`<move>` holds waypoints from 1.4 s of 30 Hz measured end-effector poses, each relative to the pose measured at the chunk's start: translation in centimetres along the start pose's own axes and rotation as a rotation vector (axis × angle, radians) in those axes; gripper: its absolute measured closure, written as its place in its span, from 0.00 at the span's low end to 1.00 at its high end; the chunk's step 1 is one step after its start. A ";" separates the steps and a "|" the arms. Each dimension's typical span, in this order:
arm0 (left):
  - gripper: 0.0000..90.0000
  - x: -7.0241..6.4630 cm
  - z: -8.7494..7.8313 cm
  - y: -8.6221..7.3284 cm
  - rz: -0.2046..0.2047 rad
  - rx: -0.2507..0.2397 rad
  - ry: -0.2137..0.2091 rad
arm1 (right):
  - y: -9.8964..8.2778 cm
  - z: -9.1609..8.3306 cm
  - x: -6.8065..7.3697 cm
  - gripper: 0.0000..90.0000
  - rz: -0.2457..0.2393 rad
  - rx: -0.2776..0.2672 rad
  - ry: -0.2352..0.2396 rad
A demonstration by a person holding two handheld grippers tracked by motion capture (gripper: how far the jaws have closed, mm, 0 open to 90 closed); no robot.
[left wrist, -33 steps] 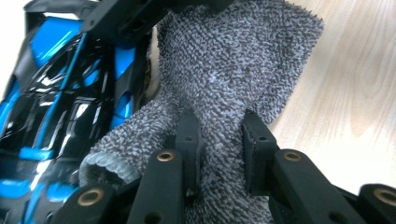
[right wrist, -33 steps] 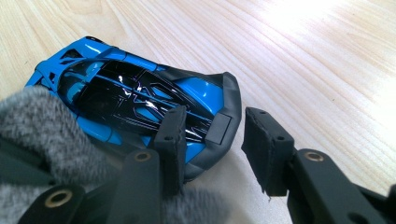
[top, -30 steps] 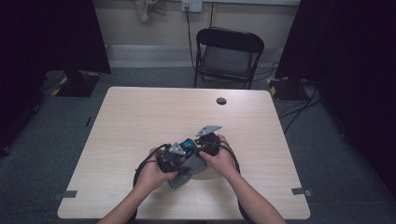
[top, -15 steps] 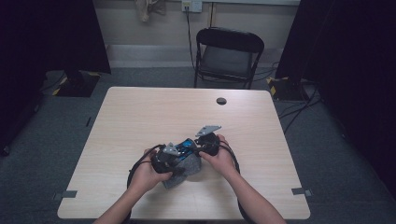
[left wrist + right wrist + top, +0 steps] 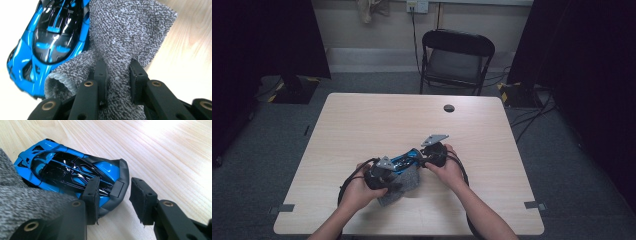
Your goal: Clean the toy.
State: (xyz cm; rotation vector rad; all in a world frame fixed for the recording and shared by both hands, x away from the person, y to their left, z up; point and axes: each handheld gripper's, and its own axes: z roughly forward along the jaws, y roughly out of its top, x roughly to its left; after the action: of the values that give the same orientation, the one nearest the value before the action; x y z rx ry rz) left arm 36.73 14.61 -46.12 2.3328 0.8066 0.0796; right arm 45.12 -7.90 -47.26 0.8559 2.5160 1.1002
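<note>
From the high view, a pale wood-grain table [image 5: 362, 125] carries a glossy blue toy car [image 5: 404, 160] near its middle, toward the near edge. A grey knitted cloth [image 5: 404, 182] lies against the car's near side. The left gripper [image 5: 382, 176] sits at the cloth's left, the right gripper [image 5: 432, 152] at the car's right end.

In the left gripper view, the two black jaws pinch a bunched fold of the nubbly, speckled cloth [image 5: 130, 32]; the sleek car [image 5: 50, 42] lies just left of it, partly under the fabric.

In the right gripper view, the jaws stand partly apart around the car's [image 5: 75, 173] matte grey tail end; whether the pads press it I cannot tell. The cloth [image 5: 22, 205] covers the car's near left side.
</note>
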 end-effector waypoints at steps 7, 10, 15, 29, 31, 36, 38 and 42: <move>0.81 0.3 -1.0 -1.2 -0.023 -0.004 -0.001 | 0.0 0.0 0.0 0.66 0.002 -0.002 0.000; 0.81 0.5 -1.5 -1.7 -0.028 0.003 0.004 | 0.1 0.0 0.0 0.66 -0.003 0.003 -0.004; 0.81 0.5 -2.0 -2.2 -0.035 0.003 0.006 | 0.1 0.0 0.0 0.66 -0.002 0.003 -0.001; 0.81 -1.6 0.4 1.5 0.031 -0.046 -0.075 | 0.1 0.0 0.0 0.66 -0.001 0.003 -0.002; 0.81 -1.8 1.1 2.1 0.038 -0.049 -0.077 | 0.1 0.0 0.0 0.66 0.006 0.002 0.002; 0.81 -1.8 2.7 3.0 0.040 -0.048 -0.076 | 0.0 0.0 0.0 0.66 0.006 -0.003 0.002; 0.81 -1.6 3.2 3.2 0.033 -0.046 -0.071 | -0.1 0.0 -0.1 0.66 0.011 -0.005 0.003; 0.81 -1.0 3.3 3.2 0.022 -0.046 -0.059 | 0.0 0.0 0.0 0.66 0.008 -0.004 0.001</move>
State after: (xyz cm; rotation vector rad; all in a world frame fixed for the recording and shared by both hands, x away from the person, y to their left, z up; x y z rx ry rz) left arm 38.44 10.25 -46.62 2.2897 0.7422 0.0379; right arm 45.12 -7.94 -47.31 0.8648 2.5127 1.1082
